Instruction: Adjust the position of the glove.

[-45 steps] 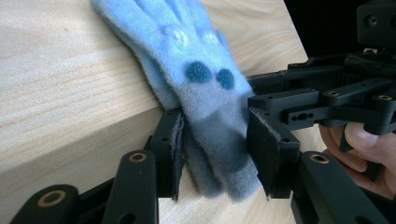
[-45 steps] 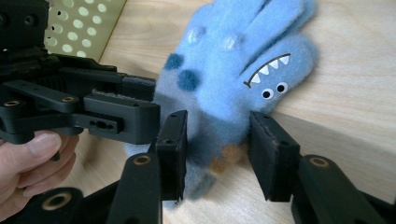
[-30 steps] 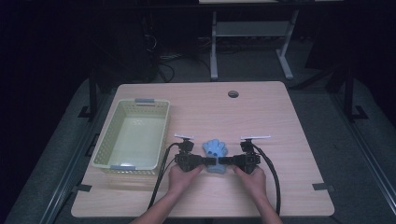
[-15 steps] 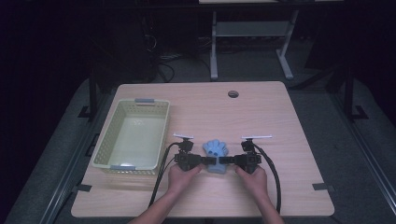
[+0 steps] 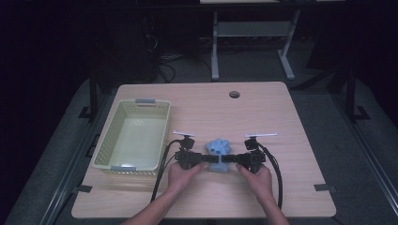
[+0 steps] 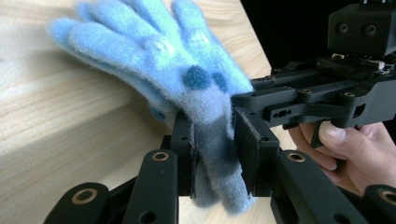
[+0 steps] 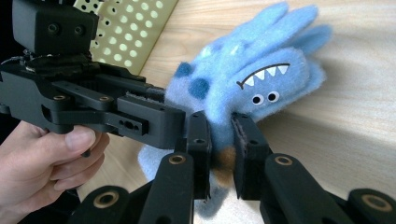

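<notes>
A fuzzy light-blue glove (image 5: 219, 148) with a monster face, white teeth and two small eyes (image 7: 261, 70), lies near the table's front edge, fingers pointing away from the person. My left gripper (image 5: 207, 159) comes in from the left, and its jaws have just been closing on the glove's grey-blue cuff (image 6: 212, 140). From the right, my right gripper (image 5: 233, 159) pinches the same cuff end (image 7: 222, 135); its jaws have just been closing too. Both pairs of pads press into the fabric. A hand holds each gripper.
A pale yellow-green perforated basket (image 5: 105, 140) stands at the left of the wooden table (image 5: 244, 117), its wall close behind the left gripper (image 7: 135, 23). A round cable hole (image 5: 234, 94) sits at the back. Black cables trail from both grippers towards the front edge.
</notes>
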`<act>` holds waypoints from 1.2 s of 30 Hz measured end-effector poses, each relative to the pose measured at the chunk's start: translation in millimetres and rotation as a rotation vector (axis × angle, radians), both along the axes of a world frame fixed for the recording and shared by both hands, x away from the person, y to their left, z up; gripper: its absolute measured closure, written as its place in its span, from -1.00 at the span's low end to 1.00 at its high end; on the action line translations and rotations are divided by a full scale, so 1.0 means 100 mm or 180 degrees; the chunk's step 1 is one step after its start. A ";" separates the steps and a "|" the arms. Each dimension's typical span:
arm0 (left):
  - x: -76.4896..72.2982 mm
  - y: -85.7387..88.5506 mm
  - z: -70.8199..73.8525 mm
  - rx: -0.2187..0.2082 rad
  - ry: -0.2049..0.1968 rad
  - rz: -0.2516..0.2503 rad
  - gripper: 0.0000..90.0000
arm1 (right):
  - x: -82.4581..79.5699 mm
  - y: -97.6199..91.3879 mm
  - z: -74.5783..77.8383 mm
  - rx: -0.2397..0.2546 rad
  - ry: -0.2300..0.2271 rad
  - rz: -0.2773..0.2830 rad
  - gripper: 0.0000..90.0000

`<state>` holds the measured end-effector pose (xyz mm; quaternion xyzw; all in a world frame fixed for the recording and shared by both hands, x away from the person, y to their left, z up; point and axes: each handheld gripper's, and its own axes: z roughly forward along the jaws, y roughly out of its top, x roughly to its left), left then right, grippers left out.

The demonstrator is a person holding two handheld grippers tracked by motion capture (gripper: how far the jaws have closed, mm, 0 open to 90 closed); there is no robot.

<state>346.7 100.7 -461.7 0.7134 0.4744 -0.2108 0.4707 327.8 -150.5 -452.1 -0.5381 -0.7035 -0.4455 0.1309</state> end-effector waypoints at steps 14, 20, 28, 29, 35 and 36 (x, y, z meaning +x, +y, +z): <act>-0.03 0.00 0.07 0.0045 -0.0101 -0.0058 0.54 | -0.01 0.00 0.05 0.0010 -0.0021 0.0045 0.75; -0.04 0.04 0.11 0.0022 -0.0122 -0.0022 0.54 | 0.01 0.04 0.10 -0.0036 -0.0042 0.0083 0.75; -0.03 0.14 0.22 -0.0021 -0.0197 0.0009 0.54 | 0.03 0.12 0.22 -0.0036 -0.0110 0.0114 0.75; -0.03 0.15 0.24 -0.0017 -0.0222 0.0010 0.54 | 0.03 0.14 0.24 -0.0036 -0.0116 0.0123 0.75; -0.05 0.22 0.33 -0.0042 -0.0287 0.0005 0.54 | 0.04 0.20 0.35 -0.0038 -0.0169 0.0177 0.75; -0.05 0.22 0.35 -0.0054 -0.0289 0.0006 0.54 | 0.04 0.20 0.37 -0.0043 -0.0189 0.0186 0.75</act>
